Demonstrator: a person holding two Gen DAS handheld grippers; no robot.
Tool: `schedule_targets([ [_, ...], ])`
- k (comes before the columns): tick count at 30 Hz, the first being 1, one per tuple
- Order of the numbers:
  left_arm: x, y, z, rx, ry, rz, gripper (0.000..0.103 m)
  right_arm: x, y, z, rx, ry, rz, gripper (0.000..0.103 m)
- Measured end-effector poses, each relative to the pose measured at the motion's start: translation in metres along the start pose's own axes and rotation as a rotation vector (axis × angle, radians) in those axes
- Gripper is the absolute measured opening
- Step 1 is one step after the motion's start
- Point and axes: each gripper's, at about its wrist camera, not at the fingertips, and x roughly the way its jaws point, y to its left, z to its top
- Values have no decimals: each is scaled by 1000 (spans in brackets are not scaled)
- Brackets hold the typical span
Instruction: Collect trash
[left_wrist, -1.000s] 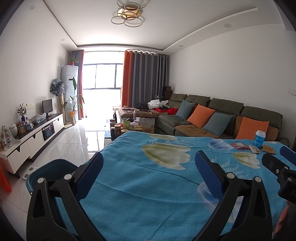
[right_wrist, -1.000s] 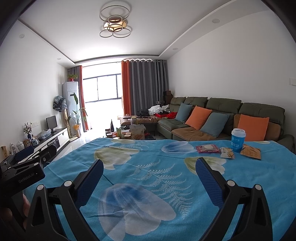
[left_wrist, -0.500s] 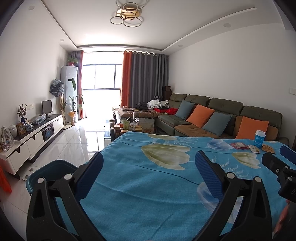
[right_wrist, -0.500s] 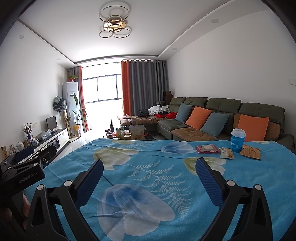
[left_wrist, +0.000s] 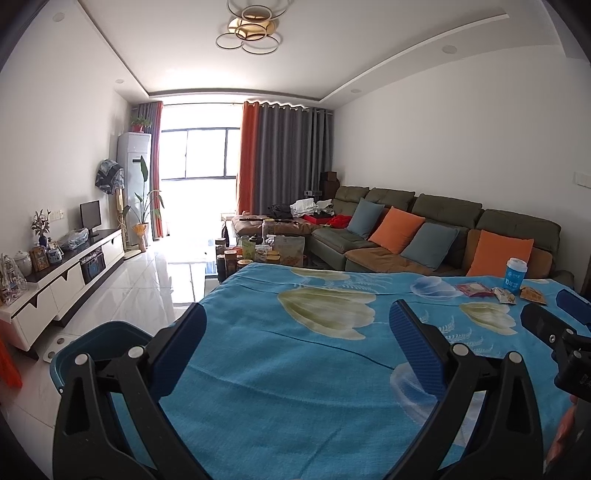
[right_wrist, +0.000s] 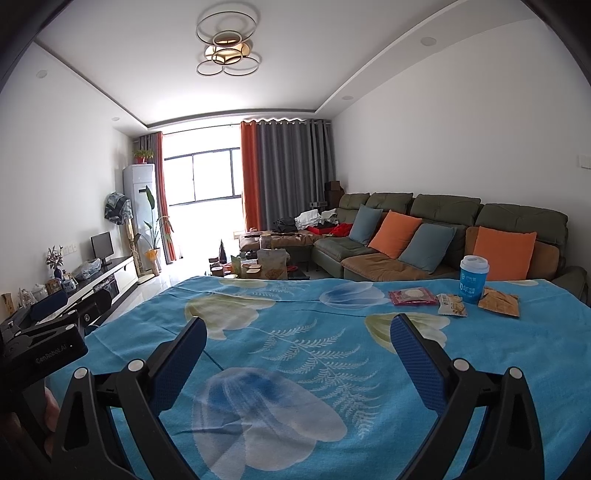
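**A:** Where do you stand with the trash?

**B:** You haven't started, as I judge it. Your left gripper (left_wrist: 297, 341) and right gripper (right_wrist: 297, 341) both hover over the blue flowered cloth on the desk (right_wrist: 295, 354), fingers spread wide, nothing between them.

**A:** And the trash itself?

**B:** At about one o'clock from your right gripper, well apart from it near the far edge: a red wrapper (right_wrist: 413, 296), a small snack packet (right_wrist: 451, 305), a blue cup (right_wrist: 473, 278) and an orange packet (right_wrist: 498, 302), close together.

**A:** Next?

**B:** Probably reach the right gripper out to the red wrapper, the nearest one. It lies flat, so come in low. The blue bin (left_wrist: 98, 349) sits at eight o'clock from your left gripper, beside the desk.
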Motion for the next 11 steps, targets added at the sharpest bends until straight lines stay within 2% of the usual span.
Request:
schedule_targets([
  [5, 2, -7, 1, 20, 26, -20, 98, -1, -2, 0, -1, 7, -5, 96],
  [9, 27, -4, 4, 10, 143, -41, 98, -1, -15, 2, 6, 27, -22, 96],
  [11, 53, 0, 6, 4, 248, -52, 98, 4, -28, 4, 19, 76, -36, 96],
])
